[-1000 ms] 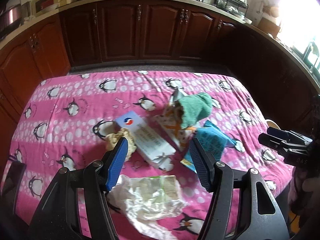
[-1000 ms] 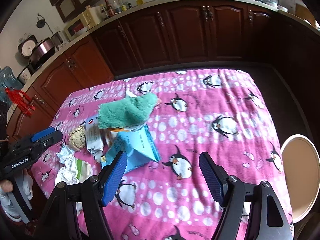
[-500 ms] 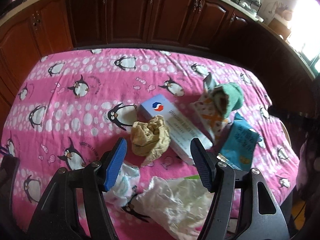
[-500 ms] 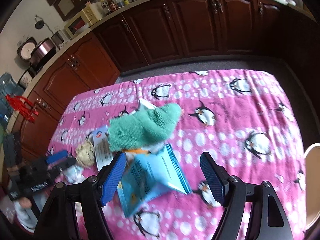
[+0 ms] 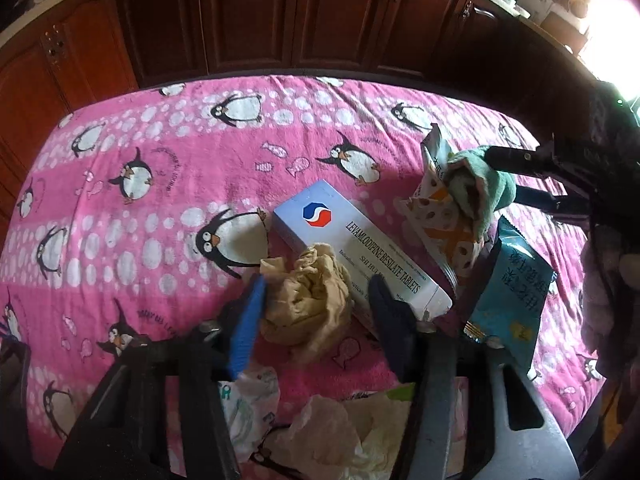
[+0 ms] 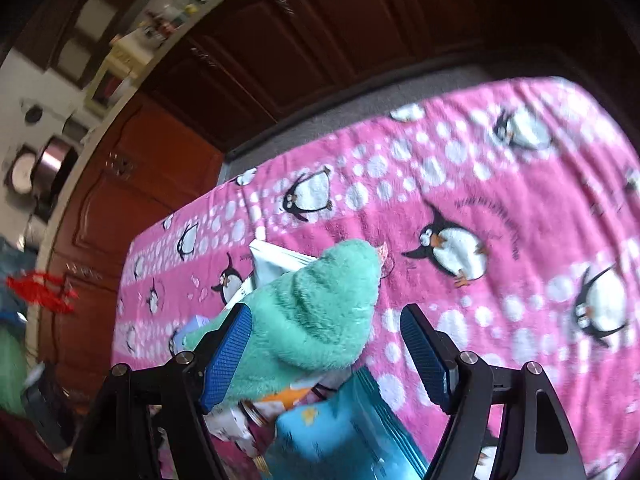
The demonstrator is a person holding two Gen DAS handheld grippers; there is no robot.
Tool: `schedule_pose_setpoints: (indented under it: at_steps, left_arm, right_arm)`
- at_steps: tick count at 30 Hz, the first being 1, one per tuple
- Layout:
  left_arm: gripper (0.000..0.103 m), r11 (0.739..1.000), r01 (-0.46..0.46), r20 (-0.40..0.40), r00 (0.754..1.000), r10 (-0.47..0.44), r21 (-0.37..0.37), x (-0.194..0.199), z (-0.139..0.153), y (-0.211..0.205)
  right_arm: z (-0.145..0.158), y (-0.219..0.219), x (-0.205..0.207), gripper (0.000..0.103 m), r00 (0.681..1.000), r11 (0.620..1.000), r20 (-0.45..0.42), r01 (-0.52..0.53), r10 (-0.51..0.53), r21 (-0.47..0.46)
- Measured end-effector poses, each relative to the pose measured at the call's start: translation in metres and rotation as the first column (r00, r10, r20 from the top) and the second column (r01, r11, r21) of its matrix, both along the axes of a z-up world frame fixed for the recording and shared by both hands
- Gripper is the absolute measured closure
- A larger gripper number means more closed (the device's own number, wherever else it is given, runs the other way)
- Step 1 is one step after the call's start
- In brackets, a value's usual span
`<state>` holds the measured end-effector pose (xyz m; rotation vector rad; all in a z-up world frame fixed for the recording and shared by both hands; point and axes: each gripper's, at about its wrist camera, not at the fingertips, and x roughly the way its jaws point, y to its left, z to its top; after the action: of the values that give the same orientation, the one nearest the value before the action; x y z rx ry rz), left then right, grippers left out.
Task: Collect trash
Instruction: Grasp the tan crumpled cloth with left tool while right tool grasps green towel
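A crumpled beige paper ball [image 5: 308, 304] lies on the pink penguin cloth [image 5: 160, 160], against a white tablet box [image 5: 352, 240]. My left gripper [image 5: 318, 284] straddles the ball and its jaws are closing. The blue left pad is at the ball's edge, while a gap shows on the right side. A fluffy green cloth [image 6: 316, 312] lies over an orange-and-white snack wrapper [image 5: 440, 224]. My right gripper [image 6: 325, 309] stands open around the green cloth, its left pad against the fluff and its right pad clear. A teal snack bag [image 6: 348, 436] lies just below.
Crumpled white wrappers [image 5: 340, 432] and a white printed packet [image 5: 248, 404] lie near the table's front edge under the left gripper. Dark wooden cabinets [image 5: 248, 20] run behind the table. Bare pink cloth [image 6: 520, 200] stretches to the right of the pile.
The left gripper has sunk onto the beige paper ball and its jaws have narrowed. The right gripper has rolled and moved over the green cloth, which now sits between its fingers.
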<state>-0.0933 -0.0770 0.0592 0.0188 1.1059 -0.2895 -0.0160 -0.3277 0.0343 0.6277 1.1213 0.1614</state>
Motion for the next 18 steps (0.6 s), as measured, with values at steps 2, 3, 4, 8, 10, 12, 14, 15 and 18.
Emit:
schedule_pose_setpoints:
  at_steps: [2,3,4,8,10,12,14,15,18]
  left_arm:
    - [0.072,1.000,0.000,-0.002,1.000,0.000,0.006,0.000,-0.002,-0.001]
    - [0.076,1.000,0.003,-0.006,1.000,-0.003,-0.001,0.000,-0.002,-0.001]
    - [0.080,1.000,0.003,-0.007,1.000,-0.003,-0.010,0.000,-0.002,-0.001]
    - [0.084,0.999,0.005,0.015,1.000,-0.005,-0.032,-0.005,0.006,0.004]
    - [0.084,0.999,0.003,0.030,1.000,-0.002,-0.045,-0.009,0.015,0.008]
    - [0.084,0.999,0.001,0.049,0.999,0.002,-0.052,-0.012,0.024,0.009]
    - [0.084,0.998,-0.001,0.067,0.998,0.005,-0.059,-0.015,0.032,0.010]
    - [0.084,0.998,0.000,0.078,0.997,0.005,-0.065,-0.017,0.038,0.010]
    - [0.084,0.997,0.010,0.104,0.995,-0.002,-0.074,-0.022,0.050,0.006]
  right_arm:
    - [-0.002,0.001,-0.001,0.052,1.000,0.999,0.005,-0.009,0.009,0.036]
    - [0.000,0.004,-0.001,0.054,1.000,0.999,0.017,-0.025,0.024,0.040]
    - [0.002,0.006,-0.003,0.056,0.999,0.999,0.028,-0.033,0.032,0.025]
    - [0.022,0.008,-0.015,0.065,0.992,0.997,0.099,-0.077,0.078,-0.011]
    - [0.038,0.005,-0.024,0.066,0.985,0.996,0.144,-0.094,0.094,-0.012]
    - [0.054,-0.001,-0.032,0.066,0.977,0.995,0.185,-0.101,0.104,-0.024]
    - [0.069,-0.005,-0.042,0.067,0.968,0.993,0.223,-0.110,0.116,-0.041]
    - [0.076,-0.007,-0.047,0.067,0.964,0.992,0.237,-0.113,0.121,-0.047]
    - [0.090,-0.010,-0.060,0.067,0.955,0.990,0.264,-0.124,0.137,-0.067]
